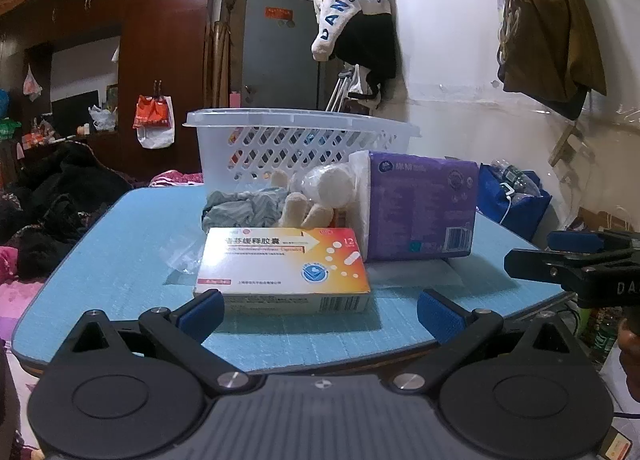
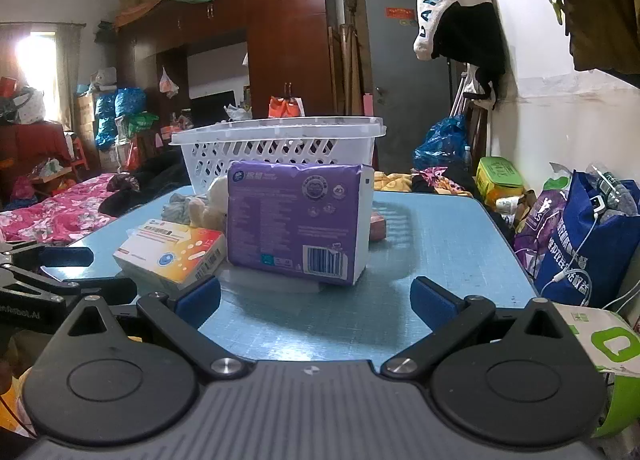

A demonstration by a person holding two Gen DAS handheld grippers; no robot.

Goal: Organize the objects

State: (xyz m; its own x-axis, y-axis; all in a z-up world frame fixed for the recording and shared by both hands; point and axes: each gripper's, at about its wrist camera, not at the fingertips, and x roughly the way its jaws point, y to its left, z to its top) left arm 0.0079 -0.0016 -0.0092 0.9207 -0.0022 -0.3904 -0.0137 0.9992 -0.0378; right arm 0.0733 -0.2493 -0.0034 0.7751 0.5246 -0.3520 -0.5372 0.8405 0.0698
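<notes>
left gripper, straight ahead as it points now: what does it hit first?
Most likely the medicine box. It lies flat on the blue table, right ahead of the open left gripper and roughly centred between its fingers. The plush toy and white basket sit further behind.

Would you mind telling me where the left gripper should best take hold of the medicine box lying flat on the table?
Grip the medicine box across its two short ends, coming in level from the near side. It lies flat with its long edge facing the open left gripper, whose fingers look spread about wide enough to straddle it.
</notes>
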